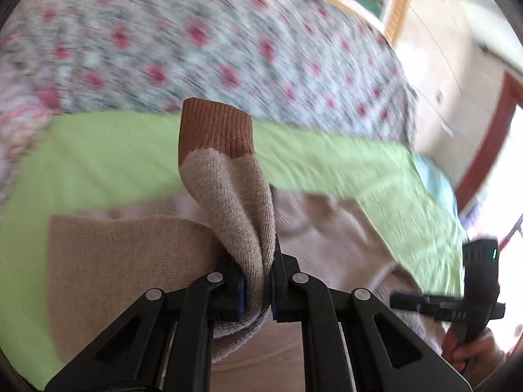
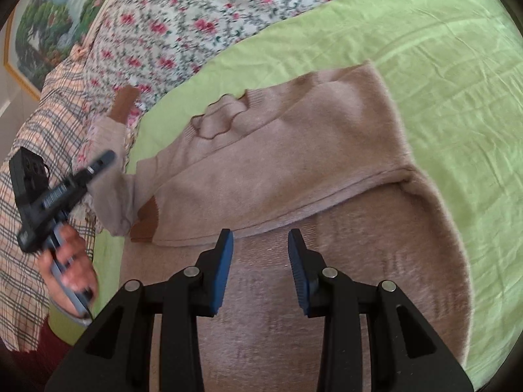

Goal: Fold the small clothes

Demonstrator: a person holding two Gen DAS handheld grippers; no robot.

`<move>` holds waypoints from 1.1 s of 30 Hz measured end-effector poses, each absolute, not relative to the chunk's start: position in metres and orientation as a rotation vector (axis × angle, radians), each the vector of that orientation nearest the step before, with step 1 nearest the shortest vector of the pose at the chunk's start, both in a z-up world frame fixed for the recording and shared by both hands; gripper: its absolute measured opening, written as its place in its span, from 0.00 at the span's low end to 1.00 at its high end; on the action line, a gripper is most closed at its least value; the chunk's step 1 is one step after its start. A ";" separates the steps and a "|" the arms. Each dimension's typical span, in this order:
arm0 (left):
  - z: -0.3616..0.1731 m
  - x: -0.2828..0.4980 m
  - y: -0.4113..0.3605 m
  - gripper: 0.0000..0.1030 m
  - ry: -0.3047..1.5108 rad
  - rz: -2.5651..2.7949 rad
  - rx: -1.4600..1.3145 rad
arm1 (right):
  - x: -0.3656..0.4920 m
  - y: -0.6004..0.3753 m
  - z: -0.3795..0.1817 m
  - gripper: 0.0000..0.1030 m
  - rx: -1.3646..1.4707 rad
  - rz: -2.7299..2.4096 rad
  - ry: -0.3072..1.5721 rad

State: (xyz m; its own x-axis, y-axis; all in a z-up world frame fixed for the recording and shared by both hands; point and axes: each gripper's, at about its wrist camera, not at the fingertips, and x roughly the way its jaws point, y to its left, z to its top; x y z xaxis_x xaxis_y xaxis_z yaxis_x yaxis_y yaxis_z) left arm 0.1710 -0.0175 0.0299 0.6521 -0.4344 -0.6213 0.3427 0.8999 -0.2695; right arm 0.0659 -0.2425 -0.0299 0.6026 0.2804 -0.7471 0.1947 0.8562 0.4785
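A small beige knit sweater with brown cuffs lies on a green sheet. Its far sleeve is folded across the body, with its brown cuff at the left edge. My left gripper is shut on the other sleeve and holds it up, brown cuff uppermost. It shows at the left of the right wrist view, with the raised sleeve beyond it. My right gripper is open and empty, just above the sweater's lower body.
A rose-patterned bedcover lies beyond the green sheet. A framed picture hangs on the wall behind. The person's plaid sleeve is at the left. A pale wardrobe and red door frame stand at the right.
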 end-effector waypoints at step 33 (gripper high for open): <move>-0.064 0.148 0.096 0.56 0.961 0.151 -0.024 | 0.150 -0.238 0.014 0.07 0.702 0.150 0.618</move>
